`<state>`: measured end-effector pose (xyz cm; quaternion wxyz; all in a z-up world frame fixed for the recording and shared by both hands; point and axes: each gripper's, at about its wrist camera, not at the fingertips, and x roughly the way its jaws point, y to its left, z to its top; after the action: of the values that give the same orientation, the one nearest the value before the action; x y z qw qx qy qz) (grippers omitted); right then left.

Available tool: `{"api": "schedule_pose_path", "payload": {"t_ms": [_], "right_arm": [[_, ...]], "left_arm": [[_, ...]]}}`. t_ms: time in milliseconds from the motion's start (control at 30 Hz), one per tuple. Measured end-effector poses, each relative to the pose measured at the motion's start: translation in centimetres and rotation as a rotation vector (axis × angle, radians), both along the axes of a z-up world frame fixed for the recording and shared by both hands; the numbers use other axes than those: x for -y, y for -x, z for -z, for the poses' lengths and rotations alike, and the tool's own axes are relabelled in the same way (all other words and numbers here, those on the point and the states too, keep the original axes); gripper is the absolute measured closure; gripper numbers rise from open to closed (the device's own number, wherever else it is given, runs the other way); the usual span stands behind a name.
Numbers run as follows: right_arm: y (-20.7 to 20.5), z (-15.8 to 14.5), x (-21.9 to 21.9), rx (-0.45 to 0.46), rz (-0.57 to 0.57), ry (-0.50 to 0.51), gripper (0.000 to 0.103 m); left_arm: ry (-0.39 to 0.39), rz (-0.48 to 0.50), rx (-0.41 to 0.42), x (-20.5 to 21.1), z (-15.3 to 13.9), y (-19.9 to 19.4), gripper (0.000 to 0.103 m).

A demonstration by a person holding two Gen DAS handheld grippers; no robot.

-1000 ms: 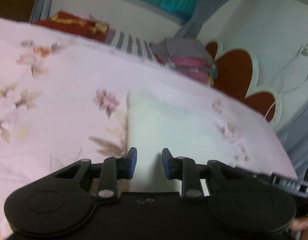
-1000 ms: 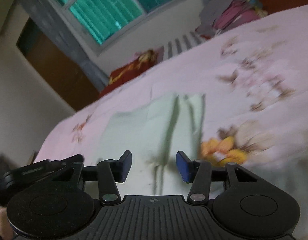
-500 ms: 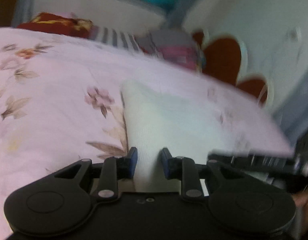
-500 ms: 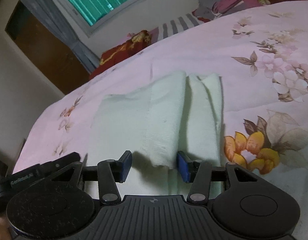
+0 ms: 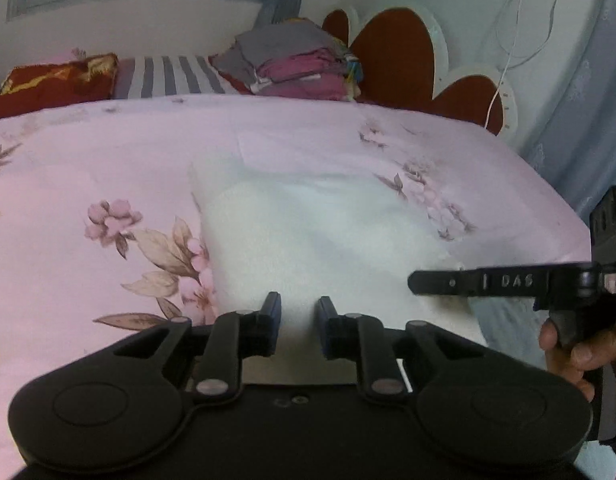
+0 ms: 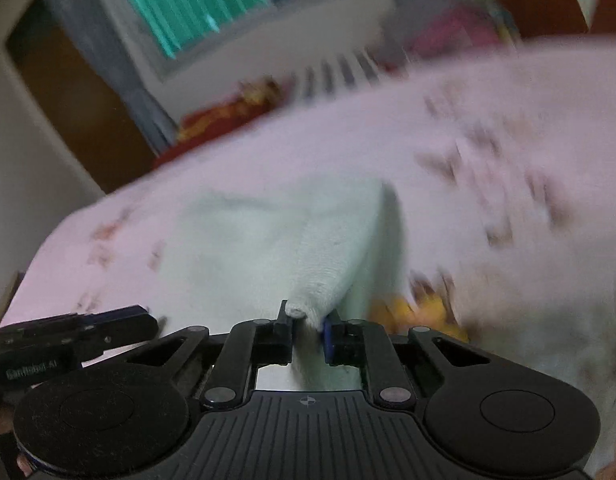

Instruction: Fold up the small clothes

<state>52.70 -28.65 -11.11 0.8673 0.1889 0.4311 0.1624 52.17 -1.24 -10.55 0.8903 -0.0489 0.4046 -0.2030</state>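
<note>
Pale green terry cloth (image 5: 319,232) lay spread on the pink flowered bedspread (image 5: 88,168) of the bed. The right tongs (image 6: 308,318) were closing on a raised fold at its near edge, the bunched cloth pinched between both pads. The left tongs (image 5: 298,312) were closing too, the cloth's edge sitting in the narrow gap (whether the pads pressed it, I could not tell). Folded clothes (image 5: 296,64) were stacked by the headboard (image 5: 395,52).
</note>
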Motion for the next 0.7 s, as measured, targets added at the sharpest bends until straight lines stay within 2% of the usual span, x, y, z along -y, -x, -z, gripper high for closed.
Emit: {"api": "schedule_pose_path", "payload": {"t_ms": [67,167,233,267,300,333,433,533,567,600,633,667,700], "right_arm": [[-0.1,0.6,0.8,-0.013,0.016,-0.058,0.09],[-0.2,0.3,0.8,-0.005,-0.014,-0.056,0.09],[-0.4,0.3,0.9,-0.004,-0.028,-0.056,0.09],[-0.4,0.0,1.3,0.006,-0.028,-0.069,0.089],[-0.3,-0.3,1.6,0.014,-0.024,-0.081,0.082],[-0.1,-0.6,1.8,0.025,-0.01,-0.074,0.077],[-0.3,-1.3,2.2,0.057,0.019,-0.052,0.077],[-1.4,-2.0,2.3,0.103,0.064,0.019,0.077],[-2.2,-2.3,2.3,0.124,0.065,0.028,0.078],[-3.0,-2.3,2.0,0.133,0.053,0.022,0.078],[-4.0,-2.1,1.6,0.133,0.034,0.024,0.078],[-5.6,-1.1,0.6,0.111,-0.005,0.061,0.078],[-7.0,0.2,-0.3,0.041,-0.044,0.101,0.078]], "left_arm": [[0.007,-0.003,-0.007,-0.2,-0.1,0.1,0.085],[0.029,-0.006,-0.011,-0.7,-0.2,0.0,0.085],[0.071,-0.014,0.029,-1.1,-1.3,-0.1,0.083],[0.08,-0.019,0.05,-1.2,-1.7,-0.5,0.078],[0.084,-0.017,0.072,-1.0,-2.1,-1.1,0.078],[0.08,-0.014,0.087,-0.7,-2.3,-1.8,0.078],[0.072,-0.022,0.114,0.0,-2.3,-4.4,0.078],[0.069,-0.067,0.121,-0.2,-1.3,-6.4,0.078],[0.041,-0.074,0.114,-0.2,-0.6,-7.0,0.078],[-0.022,-0.075,0.086,0.2,0.6,-7.8,0.08],[-0.063,-0.074,0.06,0.4,1.7,-8.5,0.079],[-0.054,-0.082,0.068,0.1,2.2,-8.7,0.079],[-0.029,-0.089,0.052,-0.2,2.0,-8.9,0.08]]}}
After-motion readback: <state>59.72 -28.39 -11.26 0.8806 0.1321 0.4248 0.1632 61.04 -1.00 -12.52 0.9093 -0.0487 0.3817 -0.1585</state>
